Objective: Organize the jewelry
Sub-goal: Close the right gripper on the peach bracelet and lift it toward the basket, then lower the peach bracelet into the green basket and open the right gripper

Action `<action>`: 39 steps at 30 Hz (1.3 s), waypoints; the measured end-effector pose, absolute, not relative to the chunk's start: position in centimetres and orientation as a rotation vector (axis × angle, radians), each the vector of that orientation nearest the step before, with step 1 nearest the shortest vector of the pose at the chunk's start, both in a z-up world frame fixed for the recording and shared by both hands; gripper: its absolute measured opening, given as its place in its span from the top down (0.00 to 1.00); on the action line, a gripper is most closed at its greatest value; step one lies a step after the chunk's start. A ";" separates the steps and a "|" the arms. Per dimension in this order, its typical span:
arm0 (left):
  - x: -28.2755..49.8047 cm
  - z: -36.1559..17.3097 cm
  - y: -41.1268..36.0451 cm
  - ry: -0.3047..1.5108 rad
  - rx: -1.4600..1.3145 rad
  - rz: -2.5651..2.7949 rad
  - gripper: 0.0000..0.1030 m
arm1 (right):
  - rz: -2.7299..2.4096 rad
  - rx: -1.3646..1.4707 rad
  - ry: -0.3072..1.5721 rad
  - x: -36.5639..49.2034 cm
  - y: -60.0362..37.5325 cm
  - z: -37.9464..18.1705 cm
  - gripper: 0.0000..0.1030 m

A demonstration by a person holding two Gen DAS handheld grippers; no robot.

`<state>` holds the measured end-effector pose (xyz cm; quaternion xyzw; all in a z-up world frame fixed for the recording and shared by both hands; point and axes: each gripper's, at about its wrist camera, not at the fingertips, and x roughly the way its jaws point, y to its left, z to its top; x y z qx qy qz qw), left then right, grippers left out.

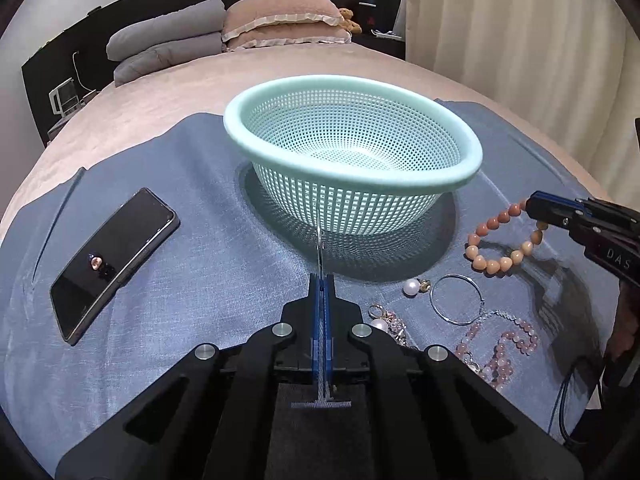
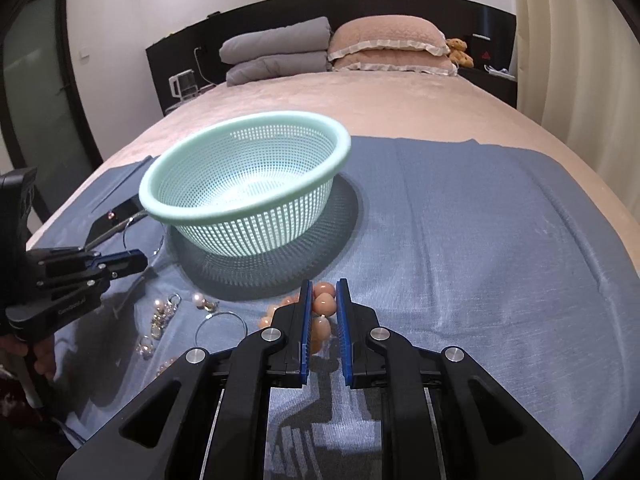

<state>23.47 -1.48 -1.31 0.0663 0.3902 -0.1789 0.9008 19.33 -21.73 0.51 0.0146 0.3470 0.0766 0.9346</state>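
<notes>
right gripper [image 2: 323,300] on bead bracelet [image 2: 323,302]; phone [image 1: 114,262] left-view only

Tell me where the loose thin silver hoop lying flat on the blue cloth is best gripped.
Probably pinch the thin silver hoop across its wire at the near-left arc, coming from above: it lies flat, and the pink bead strand touches its right side.

Both cams ride the grippers, angled down over a blue cloth [image 1: 168,280], facing the far headboard. Left cam sits close on the left, right cam on the right; both share the mesh basket [image 1: 472,160] [image 2: 168,208].
</notes>
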 end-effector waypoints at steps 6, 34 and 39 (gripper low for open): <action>21.5 2.5 -1.0 0.731 0.131 -0.405 0.98 | 0.155 -0.013 0.615 18.4 -21.4 4.8 0.89; 28.6 2.7 -4.3 0.741 0.084 -0.464 0.98 | 0.265 0.074 0.523 25.7 -17.7 7.0 0.89; 28.8 2.4 -4.1 0.771 0.048 -0.487 0.98 | 0.289 0.100 0.565 26.6 -17.5 5.6 0.89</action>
